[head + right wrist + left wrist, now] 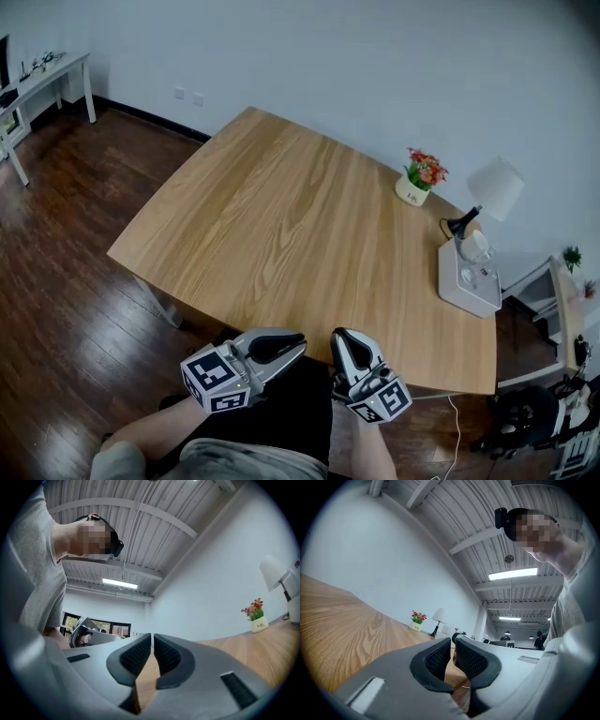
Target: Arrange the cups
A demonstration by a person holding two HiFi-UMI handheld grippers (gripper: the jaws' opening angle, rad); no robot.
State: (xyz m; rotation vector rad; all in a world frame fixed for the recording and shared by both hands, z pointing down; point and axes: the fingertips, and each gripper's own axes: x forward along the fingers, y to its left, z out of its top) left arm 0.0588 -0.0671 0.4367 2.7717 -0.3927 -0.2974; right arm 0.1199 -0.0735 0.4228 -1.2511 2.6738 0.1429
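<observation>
- Head view: the left tongs [298,345] and right tongs [339,336] are held side by side at the near edge of the tabletop [309,225], tips angled toward each other, and both look closed. Far beyond the right tongs, at the tabletop's back edge, stand a flower pot [417,183], a white lamp [492,187] and a white box [467,277].
- Left gripper view: the left tongs [453,641] have their ribbed pads drawn together with nothing between them. The tabletop [342,625] stretches ahead and to their left, with the flower pot [417,620] and lamp [438,618] far beyond the tips.
- Right gripper view: the right tongs [153,637] are closed and empty. The tabletop [262,644] lies to their right, the flower pot [256,618] and lamp [276,571] well off on that side.
</observation>
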